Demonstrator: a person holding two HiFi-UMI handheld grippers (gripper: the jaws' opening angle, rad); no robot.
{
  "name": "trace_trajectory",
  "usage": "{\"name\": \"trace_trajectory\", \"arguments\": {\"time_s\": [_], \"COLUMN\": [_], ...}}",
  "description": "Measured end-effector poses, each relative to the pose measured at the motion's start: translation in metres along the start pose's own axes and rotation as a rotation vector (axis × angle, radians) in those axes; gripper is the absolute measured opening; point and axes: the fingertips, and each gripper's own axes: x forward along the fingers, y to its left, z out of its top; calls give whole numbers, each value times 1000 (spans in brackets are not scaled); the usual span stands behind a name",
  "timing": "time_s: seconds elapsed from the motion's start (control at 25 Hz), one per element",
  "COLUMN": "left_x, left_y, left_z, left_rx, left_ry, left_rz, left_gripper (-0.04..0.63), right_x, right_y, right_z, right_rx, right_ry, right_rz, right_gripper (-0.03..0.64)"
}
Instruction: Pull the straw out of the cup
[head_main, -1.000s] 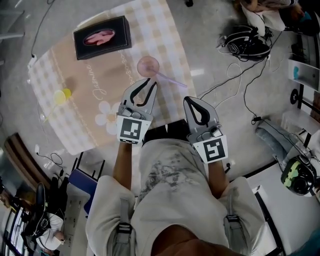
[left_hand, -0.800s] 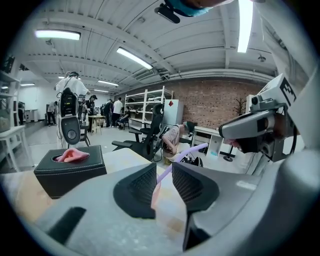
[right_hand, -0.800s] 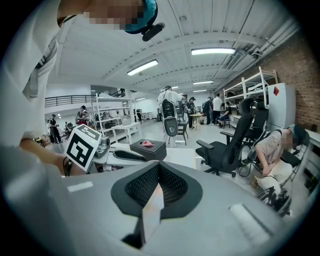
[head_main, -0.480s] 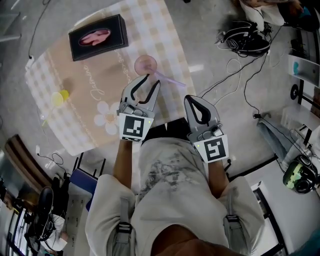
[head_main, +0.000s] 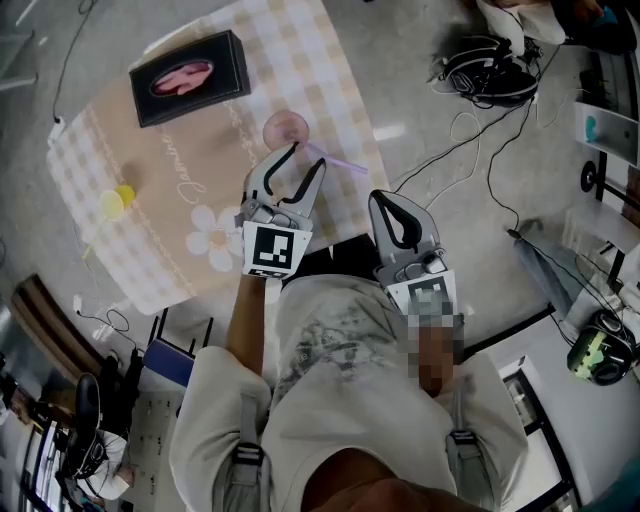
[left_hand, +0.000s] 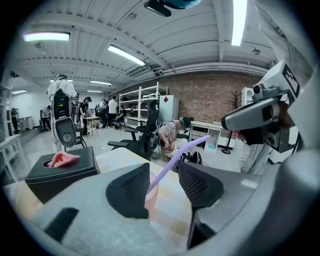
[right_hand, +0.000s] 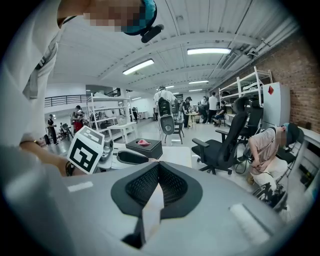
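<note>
- Left gripper (head_main: 306, 158) is hovering over the near edge of the table (head_main: 95, 130), pointing at the pink cup (head_main: 285, 129). Its 2 jaws have just been opening and are now standing wide, released.
- In the left gripper view, the purple straw (left_hand: 176, 159) is passing through the gap between the pads (left_hand: 131, 191), running close by the left one. Neither pad is pressing on it.
- The straw is sitting in the cup, leaning out to the right over the rim toward the table edge. The cup is standing upright on the checked tablecloth (head_main: 300, 55), just beyond the left jaw tips.
- Right gripper (head_main: 386, 198) is hanging off the table edge, near the person's torso. Its jaws are clenched, pads meeting, nothing between them.
- A black tissue box (head_main: 188, 78) with a pink tissue poking out is sitting at the far side of the table, well apart from the cup.
- A small yellow object (head_main: 120, 198) is lying at the left of the cloth.
- Writing: 1 cursive word (head_main: 185, 180) is running along the cloth beside a white flower print (head_main: 213, 237). It is looking like "Jasmine", though I cannot be sure.
- The left gripper's cube is showing a black-and-white square marker (head_main: 275, 250).
</note>
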Motion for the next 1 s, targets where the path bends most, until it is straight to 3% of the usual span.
{"name": "trace_trajectory", "arguments": {"time_s": [0.4,0.56,0.84,1.0], "left_x": [14,16,17,19], "left_y": [0,2,5,8], "left_z": [0,2,6,7], "left_rx": [40,35,32,44], "left_ry": [-1,-4,-19,-28], "left_rz": [9,10,15,17], "left_gripper": [186,178,121,82], "right_x": [-4,-1,0,4], "right_y": [-9,-11,-10,-11], "right_z": [-10,-4,-9,-1], "right_rx": [3,17,2,17], "right_ry": [38,4,42,9], "right_rz": [-13,-30,-16,-28], "right_gripper": [11,11,11,11]}}
